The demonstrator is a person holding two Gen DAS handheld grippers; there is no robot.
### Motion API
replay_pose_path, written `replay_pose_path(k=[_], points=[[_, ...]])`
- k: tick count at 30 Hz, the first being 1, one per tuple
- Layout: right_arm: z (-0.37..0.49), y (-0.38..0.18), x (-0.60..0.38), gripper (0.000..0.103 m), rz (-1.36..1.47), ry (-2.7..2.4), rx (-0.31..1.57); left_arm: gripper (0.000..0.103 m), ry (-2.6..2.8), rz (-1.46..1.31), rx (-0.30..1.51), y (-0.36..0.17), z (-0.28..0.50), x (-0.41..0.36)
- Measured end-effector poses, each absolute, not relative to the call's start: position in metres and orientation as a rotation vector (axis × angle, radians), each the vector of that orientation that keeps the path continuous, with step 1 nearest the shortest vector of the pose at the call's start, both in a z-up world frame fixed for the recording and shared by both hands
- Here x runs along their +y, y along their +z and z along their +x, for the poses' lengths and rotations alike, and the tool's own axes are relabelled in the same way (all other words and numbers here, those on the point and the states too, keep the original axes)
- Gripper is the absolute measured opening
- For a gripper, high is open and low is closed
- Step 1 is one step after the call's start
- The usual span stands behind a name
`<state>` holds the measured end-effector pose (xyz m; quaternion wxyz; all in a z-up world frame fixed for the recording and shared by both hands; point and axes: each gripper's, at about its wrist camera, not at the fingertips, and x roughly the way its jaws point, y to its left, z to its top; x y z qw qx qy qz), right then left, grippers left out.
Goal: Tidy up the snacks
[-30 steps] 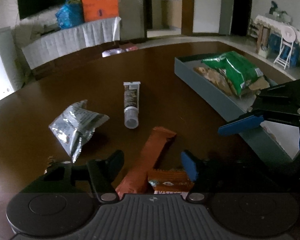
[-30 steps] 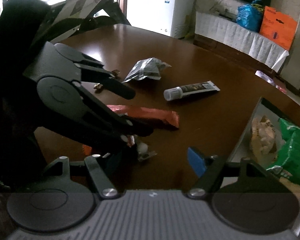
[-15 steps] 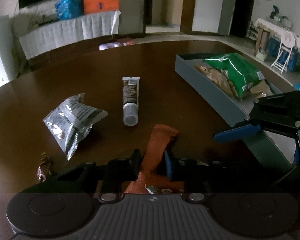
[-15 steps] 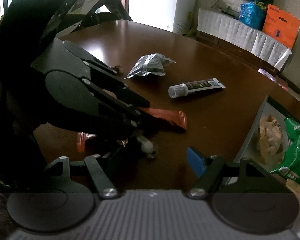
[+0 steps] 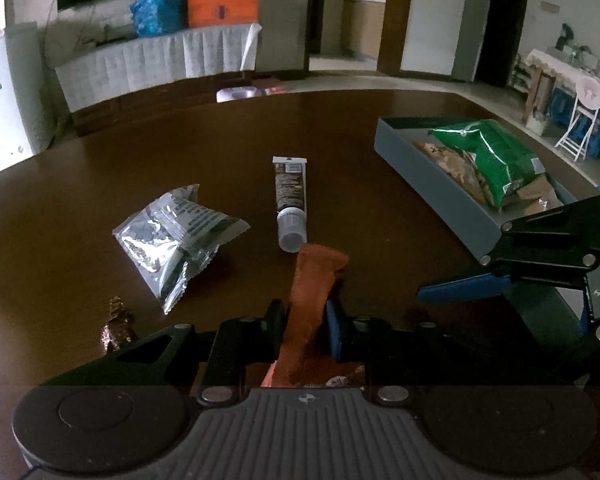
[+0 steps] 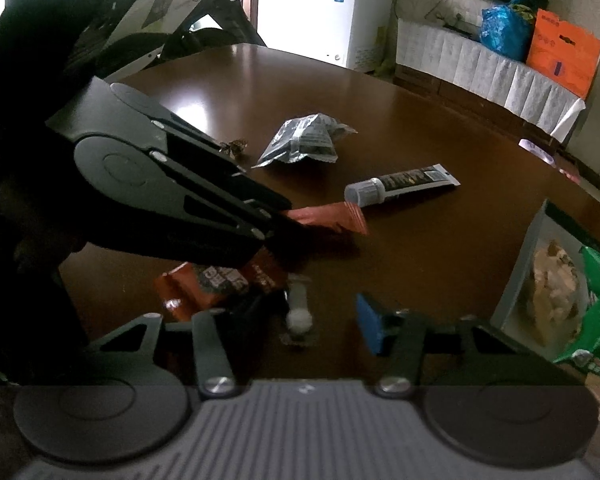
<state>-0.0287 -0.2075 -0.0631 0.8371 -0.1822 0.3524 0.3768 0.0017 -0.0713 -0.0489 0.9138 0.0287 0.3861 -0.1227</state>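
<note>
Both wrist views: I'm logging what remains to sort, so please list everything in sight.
long orange snack wrapper: one, orange, clamped between the left gripper's pads, far end beside the tube's cap
orange-brown snack pack: one, on the table under the left gripper
small white-wrapped candy: one, white, between the right gripper's fingers, untouched
crinkled silver foil packet: one, silver, left of the tube
capped squeeze tube: one, dark with a grey cap, table centre
small twisted candy: one, gold-brown, near table edge
green chip bag: one, green, in the tray
tan snack bags: tan, count unclear, in the tray
grey tray: one, grey, right side
brown table: one
left gripper: shut on the wrapper
right gripper: jaws closing
</note>
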Motion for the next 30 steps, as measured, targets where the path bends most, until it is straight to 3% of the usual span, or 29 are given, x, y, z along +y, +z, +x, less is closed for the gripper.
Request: replay_pose_path(k=[9,11,30], points=[[-0.027,-0.066,-0.205,0.035,-0.364,0.821,0.771,0.023,-0.242,0.055,0.787,-0.047,0.001,-0.070],[-0.026,-0.066,-0.208,0.022,-0.359,0.814,0.774,0.023,-0.246,0.056,0.788,-0.047,0.002,-0.072],[-0.023,-0.043,-0.233,0.019,-0.283,0.734,0.673,0.022,-0.239,0.029,0.732,-0.038,-0.001,-0.075]])
